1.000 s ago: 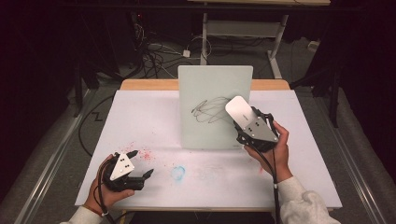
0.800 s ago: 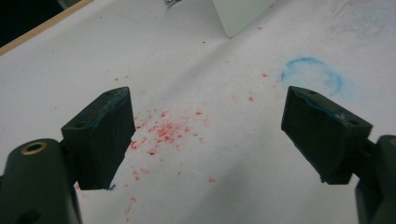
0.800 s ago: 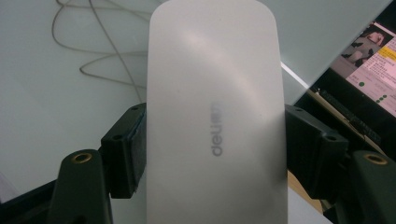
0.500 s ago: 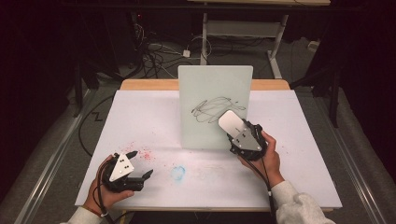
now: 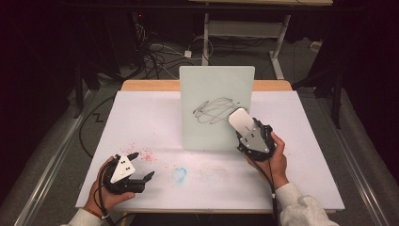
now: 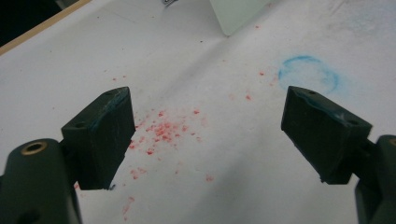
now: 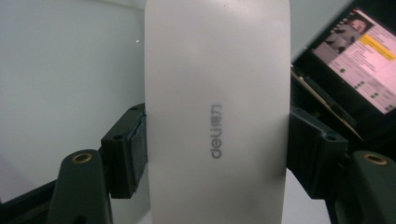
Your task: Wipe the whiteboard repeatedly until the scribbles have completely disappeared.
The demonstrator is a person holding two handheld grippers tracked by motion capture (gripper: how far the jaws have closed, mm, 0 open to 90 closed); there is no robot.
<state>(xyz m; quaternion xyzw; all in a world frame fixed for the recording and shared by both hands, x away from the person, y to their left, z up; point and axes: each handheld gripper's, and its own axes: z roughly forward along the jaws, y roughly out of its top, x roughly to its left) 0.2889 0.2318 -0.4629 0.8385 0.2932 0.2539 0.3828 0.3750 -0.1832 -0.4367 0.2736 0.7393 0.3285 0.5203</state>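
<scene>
High view: right tool, clamping eraser, moved onto scribbled board; left tool apart.

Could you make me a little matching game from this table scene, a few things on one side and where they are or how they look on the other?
Things:
1. white eraser
2. left gripper
3. black scribble
4. blue ring mark

Descriptions:
A. drawn on the upright whiteboard
B. open, above red specks on the table
C. clamped in the right gripper
D. a faint stain on the white table cover

Pairs: 1-C, 2-B, 3-A, 4-D
</scene>
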